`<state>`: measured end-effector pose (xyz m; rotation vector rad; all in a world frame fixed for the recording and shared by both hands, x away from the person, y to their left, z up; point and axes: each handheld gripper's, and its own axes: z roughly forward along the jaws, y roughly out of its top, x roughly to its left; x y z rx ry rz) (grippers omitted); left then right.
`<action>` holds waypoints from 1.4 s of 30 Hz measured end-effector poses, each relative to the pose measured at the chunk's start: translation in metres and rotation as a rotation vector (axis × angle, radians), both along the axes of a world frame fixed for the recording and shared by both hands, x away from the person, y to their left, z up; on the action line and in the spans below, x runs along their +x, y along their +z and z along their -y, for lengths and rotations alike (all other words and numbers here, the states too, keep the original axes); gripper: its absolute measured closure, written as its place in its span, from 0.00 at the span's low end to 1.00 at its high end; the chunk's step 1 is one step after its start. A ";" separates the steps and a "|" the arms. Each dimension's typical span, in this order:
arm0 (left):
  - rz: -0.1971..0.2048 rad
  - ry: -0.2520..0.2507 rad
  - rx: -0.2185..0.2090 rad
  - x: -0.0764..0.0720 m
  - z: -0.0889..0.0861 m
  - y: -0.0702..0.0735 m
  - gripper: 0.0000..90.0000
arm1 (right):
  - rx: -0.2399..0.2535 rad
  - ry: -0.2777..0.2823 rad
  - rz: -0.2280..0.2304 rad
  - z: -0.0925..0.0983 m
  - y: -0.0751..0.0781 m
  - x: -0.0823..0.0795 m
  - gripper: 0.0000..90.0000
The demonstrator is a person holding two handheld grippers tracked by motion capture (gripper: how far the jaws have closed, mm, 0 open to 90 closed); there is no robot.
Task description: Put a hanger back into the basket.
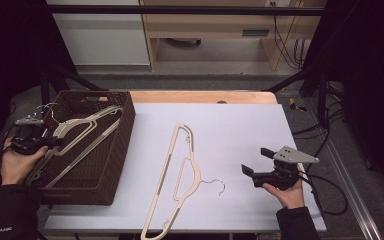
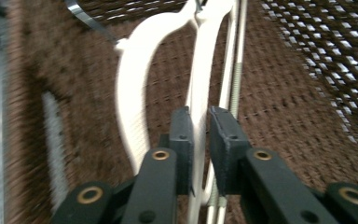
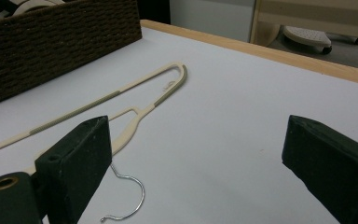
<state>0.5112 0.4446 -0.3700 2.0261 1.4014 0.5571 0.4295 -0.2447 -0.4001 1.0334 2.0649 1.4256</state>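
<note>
White tabletop [image 1: 240,125] is carrying a brown wicker basket [image 1: 115,150] at nine o'clock. A cream hanger [image 1: 177,175] is lying flat at six o'clock, hook pointing toward three. Another hanger [image 1: 80,127] is leaning in the basket; the left gripper [image 2: 200,140], palm up, is pinching its arm. The right gripper [image 1: 256,161], at four o'clock, is gaping wide, gripping nothing.
</note>
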 end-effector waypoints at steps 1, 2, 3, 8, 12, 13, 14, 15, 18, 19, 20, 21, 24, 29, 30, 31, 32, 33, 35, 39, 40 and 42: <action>0.004 0.014 -0.003 -0.002 -0.002 0.001 0.85 | 0.000 0.001 0.000 0.000 0.000 0.000 0.09; 0.013 0.028 -0.003 -0.004 -0.003 0.002 0.85 | -0.002 0.000 0.002 0.000 0.000 0.000 0.09; 0.022 0.029 -0.006 -0.006 -0.005 0.003 0.84 | -0.001 0.000 0.002 0.000 0.000 0.000 0.09; 0.105 0.025 -0.033 -0.022 0.001 0.010 0.78 | -0.001 0.001 0.005 0.000 0.000 0.000 0.09; 0.182 -0.018 -0.060 -0.035 0.016 0.017 0.70 | -0.001 -0.001 0.001 0.000 0.000 0.000 0.09; 0.201 -0.030 -0.074 -0.039 0.021 0.019 0.68 | 0.000 0.000 0.004 0.000 0.000 0.000 0.09; 0.219 -0.048 -0.089 -0.042 0.025 0.021 0.66 | 0.001 -0.001 0.004 0.000 0.000 0.000 0.09; 0.240 -0.060 -0.109 -0.045 0.030 0.023 0.64 | 0.002 -0.002 0.004 0.001 0.000 0.000 0.09; 0.285 -0.096 -0.146 -0.053 0.047 0.026 0.57 | 0.008 -0.001 0.009 0.001 0.001 0.000 0.09; 0.300 -0.108 -0.162 -0.055 0.052 0.027 0.54 | 0.011 -0.001 0.009 0.001 0.002 -0.001 0.09; 0.314 -0.125 -0.187 -0.058 0.060 0.027 0.52 | 0.007 -0.001 0.012 0.001 0.002 -0.001 0.09; 0.322 -0.137 -0.194 -0.059 0.065 0.028 0.49 | 0.011 -0.002 0.010 0.001 0.002 -0.001 0.09; 0.338 -0.183 -0.225 -0.063 0.084 0.030 0.42 | 0.012 -0.001 0.012 0.000 0.002 -0.001 0.09; 0.366 -0.264 -0.255 -0.071 0.117 0.030 0.31 | 0.002 0.003 0.016 -0.001 0.002 -0.001 0.08; 0.374 -0.276 -0.260 -0.073 0.123 0.029 0.29 | -0.002 0.007 0.017 -0.001 0.002 -0.001 0.08; 0.379 -0.285 -0.269 -0.074 0.127 0.028 0.26 | -0.003 0.010 0.019 -0.001 0.003 -0.001 0.08; 0.383 -0.300 -0.282 -0.075 0.133 0.027 0.25 | -0.002 0.010 0.020 -0.001 0.003 -0.001 0.08; 0.387 -0.306 -0.283 -0.077 0.138 0.025 0.22 | 0.000 0.008 0.019 -0.002 0.003 -0.002 0.08; 0.390 -0.317 -0.277 -0.080 0.148 0.022 0.18 | -0.004 0.009 0.022 -0.003 0.003 -0.001 0.08; 0.358 -0.344 -0.267 -0.083 0.167 0.013 0.14 | -0.015 0.018 0.025 -0.006 0.002 -0.002 0.08; 0.354 -0.351 -0.262 -0.084 0.173 0.011 0.13 | -0.017 0.018 0.028 -0.007 0.002 -0.002 0.08; 0.341 -0.369 -0.256 -0.086 0.180 0.008 0.12 | -0.026 0.025 0.031 -0.009 0.001 -0.001 0.08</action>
